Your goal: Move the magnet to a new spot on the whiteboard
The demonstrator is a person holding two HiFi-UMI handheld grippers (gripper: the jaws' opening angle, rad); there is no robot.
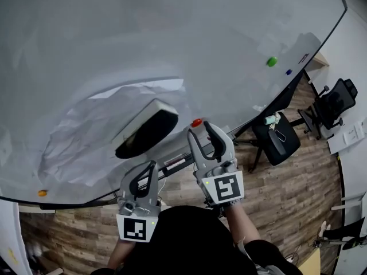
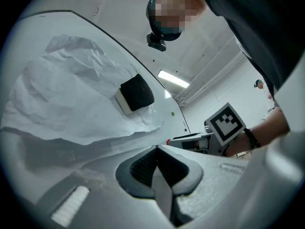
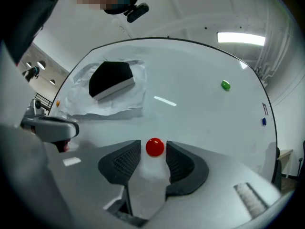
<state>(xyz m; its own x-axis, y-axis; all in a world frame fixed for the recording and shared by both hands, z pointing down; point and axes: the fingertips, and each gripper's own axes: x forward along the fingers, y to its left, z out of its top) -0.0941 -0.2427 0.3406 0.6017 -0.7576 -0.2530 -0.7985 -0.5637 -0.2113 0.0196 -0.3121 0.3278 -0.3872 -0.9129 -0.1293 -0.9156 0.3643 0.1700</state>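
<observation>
**Red magnet (image 3: 155, 147) sits loose between the parted jaws of the right gripper (image 3: 154, 150)**

Head view: the whiteboard (image 1: 172, 33) fills the upper frame, over a wood floor (image 1: 298, 182) with two office chairs (image 1: 276, 140). The red magnet is stuck to the board near its lower edge, right at the tips of the right gripper. The left gripper (image 1: 151, 166) hangs lower and further left, clear of the board, with its tips meeting. A crumpled paper sheet (image 1: 80, 136) lies on the board with a black-faced eraser (image 1: 146, 129) on it. Only this view takes in all the other magnets at once: a green magnet (image 1: 272, 61) and a blue magnet (image 1: 288, 71) to the right, and an orange magnet (image 1: 42, 193) at the lower left.

Left gripper view: the jaws are closed on each other with nothing between them. The paper and eraser show side-on. The right gripper's marker cube stands to the right, and the red magnet is only a speck at its tip.

Right gripper view: this view alone shows the gaps. The two ribbed pads (image 3: 125, 162) stand apart on either side of the red magnet, and a sliver of board shows on each side, so neither pad presses on it. The magnet is a round dome with no long axis. Its flat back lies against the board and its curved face points out toward the camera.
</observation>
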